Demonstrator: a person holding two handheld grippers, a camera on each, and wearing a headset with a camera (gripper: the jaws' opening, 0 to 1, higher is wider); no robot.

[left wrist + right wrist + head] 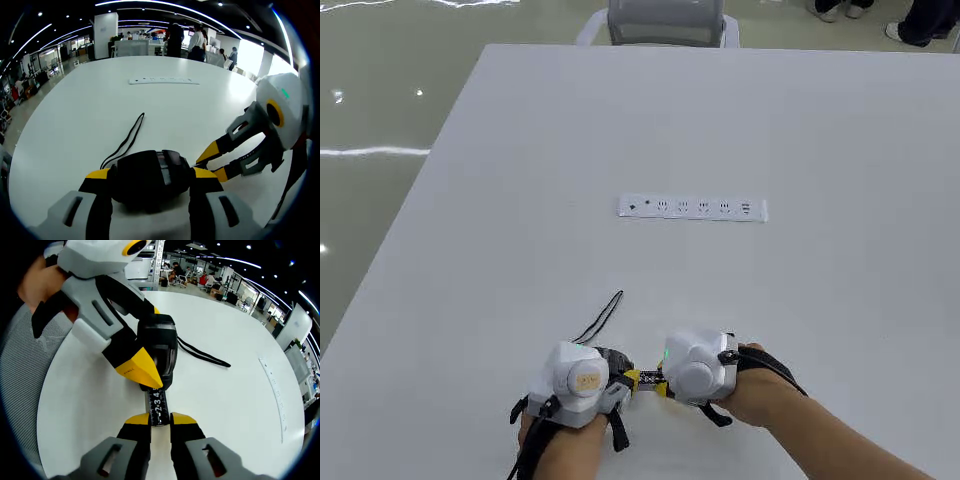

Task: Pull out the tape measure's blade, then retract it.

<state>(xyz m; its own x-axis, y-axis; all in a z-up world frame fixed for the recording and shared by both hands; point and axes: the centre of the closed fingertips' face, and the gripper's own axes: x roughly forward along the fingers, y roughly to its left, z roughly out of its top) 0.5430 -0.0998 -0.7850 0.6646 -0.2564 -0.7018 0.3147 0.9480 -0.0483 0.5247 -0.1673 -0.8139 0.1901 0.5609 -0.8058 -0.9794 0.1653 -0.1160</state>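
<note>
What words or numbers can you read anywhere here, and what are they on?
"2 3 4": printed on the blade sticking out of the tape measure.
Tiny print on a yellow fingertip of the left gripper: too small to read.
Marks beside the sockets on the power strip: too small to read.

A long white plastic power strip [692, 208] lies flat near the middle of the broad white worktop [520, 180]. A grey chair [665, 22] stands at its far edge, on glossy floor [380, 90], perhaps greenish tile.
</note>
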